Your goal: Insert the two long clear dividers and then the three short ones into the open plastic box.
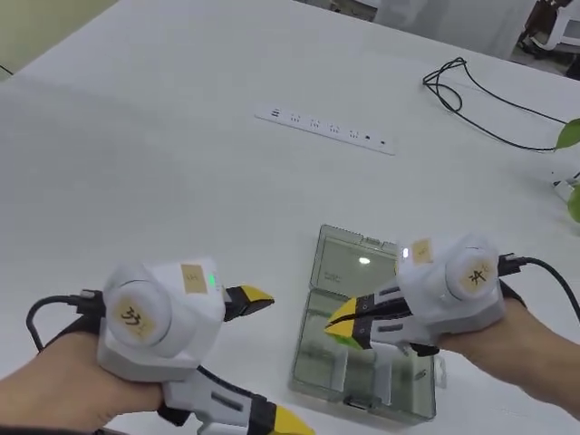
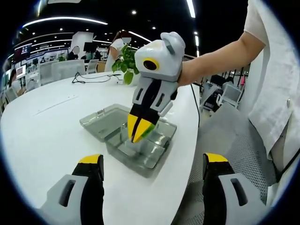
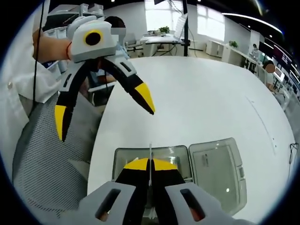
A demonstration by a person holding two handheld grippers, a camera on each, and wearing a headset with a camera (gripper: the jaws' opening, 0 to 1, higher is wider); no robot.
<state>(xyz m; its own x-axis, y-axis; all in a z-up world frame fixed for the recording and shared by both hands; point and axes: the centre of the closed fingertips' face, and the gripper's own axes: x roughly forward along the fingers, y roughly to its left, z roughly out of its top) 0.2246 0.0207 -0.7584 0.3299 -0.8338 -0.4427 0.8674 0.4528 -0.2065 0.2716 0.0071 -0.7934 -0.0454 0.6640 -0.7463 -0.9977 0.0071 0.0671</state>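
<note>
The open clear plastic box (image 1: pixel 410 391) lies near the table's front edge, its lid (image 1: pixel 349 263) folded flat beyond it. My right gripper (image 1: pixel 343 322) hangs over the box's tray, shut on a thin clear divider (image 3: pixel 150 151) held upright on edge above the tray (image 3: pixel 129 157). In the left gripper view the right gripper (image 2: pixel 139 129) points down into the box (image 2: pixel 150 157). My left gripper (image 1: pixel 276 359) stands open to the left of the box with nothing between its jaws; it also shows in the right gripper view (image 3: pixel 103 115) and in its own view (image 2: pixel 152 159).
A white power strip (image 1: pixel 326 130) lies farther back on the table. A black cable (image 1: pixel 471 91) loops at the back right near green plant leaves (image 1: pixel 569 136). A grey mesh chair (image 3: pixel 51 173) sits just off the table's front edge.
</note>
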